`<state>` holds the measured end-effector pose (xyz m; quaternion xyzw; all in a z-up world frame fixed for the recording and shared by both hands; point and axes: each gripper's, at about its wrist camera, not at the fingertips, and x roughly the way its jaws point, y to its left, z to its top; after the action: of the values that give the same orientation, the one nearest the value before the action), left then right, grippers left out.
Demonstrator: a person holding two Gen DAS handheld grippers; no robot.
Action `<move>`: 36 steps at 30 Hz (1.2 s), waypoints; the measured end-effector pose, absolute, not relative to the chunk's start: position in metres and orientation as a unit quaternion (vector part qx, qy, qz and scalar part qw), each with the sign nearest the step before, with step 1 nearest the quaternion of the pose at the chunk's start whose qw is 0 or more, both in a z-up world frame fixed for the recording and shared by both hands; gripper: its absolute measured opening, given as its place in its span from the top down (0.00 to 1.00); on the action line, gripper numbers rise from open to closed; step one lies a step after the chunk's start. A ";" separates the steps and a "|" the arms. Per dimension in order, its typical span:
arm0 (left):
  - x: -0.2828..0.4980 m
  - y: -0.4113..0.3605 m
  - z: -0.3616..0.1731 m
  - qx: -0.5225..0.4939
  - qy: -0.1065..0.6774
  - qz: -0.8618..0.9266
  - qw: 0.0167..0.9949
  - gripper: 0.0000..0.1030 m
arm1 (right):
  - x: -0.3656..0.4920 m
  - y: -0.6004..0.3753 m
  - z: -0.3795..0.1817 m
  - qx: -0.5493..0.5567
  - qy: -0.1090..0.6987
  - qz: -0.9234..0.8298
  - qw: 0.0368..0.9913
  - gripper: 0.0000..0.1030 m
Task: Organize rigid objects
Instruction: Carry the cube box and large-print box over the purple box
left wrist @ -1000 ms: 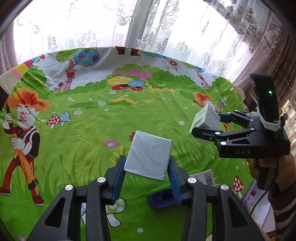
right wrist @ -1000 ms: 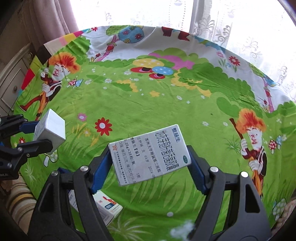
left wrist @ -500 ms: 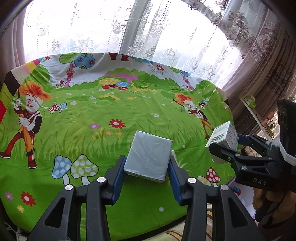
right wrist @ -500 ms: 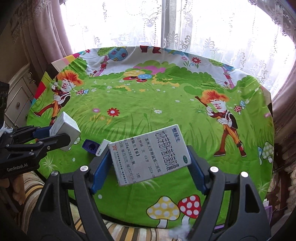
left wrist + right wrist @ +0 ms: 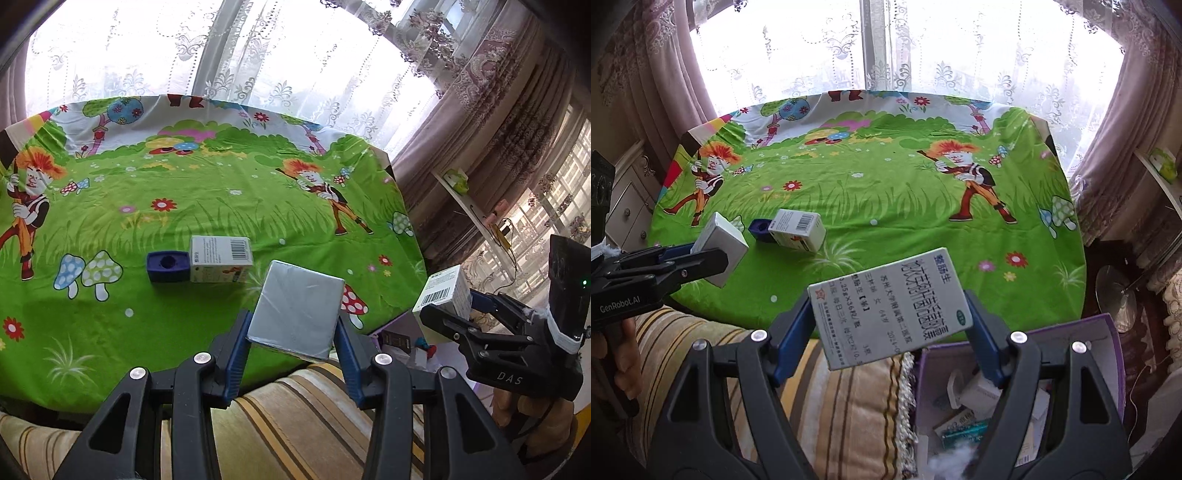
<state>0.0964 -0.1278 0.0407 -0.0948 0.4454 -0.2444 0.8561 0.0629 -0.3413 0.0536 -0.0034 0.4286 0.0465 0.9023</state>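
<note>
My left gripper [image 5: 293, 330] is shut on a plain grey box [image 5: 295, 310], held above the table's near edge; it also shows in the right wrist view [image 5: 720, 245]. My right gripper [image 5: 890, 332] is shut on a white medicine box [image 5: 890, 306] with Chinese print, held over the near edge beside a purple bin [image 5: 1104, 332]; the same box shows in the left wrist view [image 5: 443, 295]. On the green cartoon tablecloth [image 5: 221, 206] lie a white barcode box [image 5: 221, 259] and a dark blue holder [image 5: 167, 265] touching its left side.
The purple bin holds several small packages [image 5: 975, 406]. A striped cushion [image 5: 849, 406] lies below the table's near edge. Lace curtains [image 5: 886, 55] hang behind the table. A shelf [image 5: 465, 195] stands at the right, a cabinet [image 5: 624, 210] at the left.
Both grippers have drawn back from the table toward the near edge, still holding their boxes. The right gripper now hangs near the purple bin, which has come into view.
</note>
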 end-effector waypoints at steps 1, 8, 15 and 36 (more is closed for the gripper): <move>0.090 -0.133 0.042 -0.093 0.446 -0.251 0.854 0.56 | 0.055 -0.347 0.054 -0.001 0.427 0.042 0.903 0.23; 0.052 -0.181 0.045 -0.060 0.452 -0.299 0.838 0.56 | 0.012 -0.391 0.057 0.001 0.425 0.000 0.905 0.23; 0.024 -0.229 0.039 -0.028 0.468 -0.342 0.814 0.56 | -0.017 -0.430 0.056 0.003 0.420 -0.054 0.906 0.23; -0.015 -0.315 0.031 0.037 0.483 -0.424 0.765 0.54 | -0.042 -0.493 0.047 0.032 0.428 -0.137 0.893 0.19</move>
<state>-0.0147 -0.3150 0.0307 0.0370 0.4833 -0.4242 0.7649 -0.0424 -0.4926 0.0474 0.0324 0.4277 -0.1365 0.8930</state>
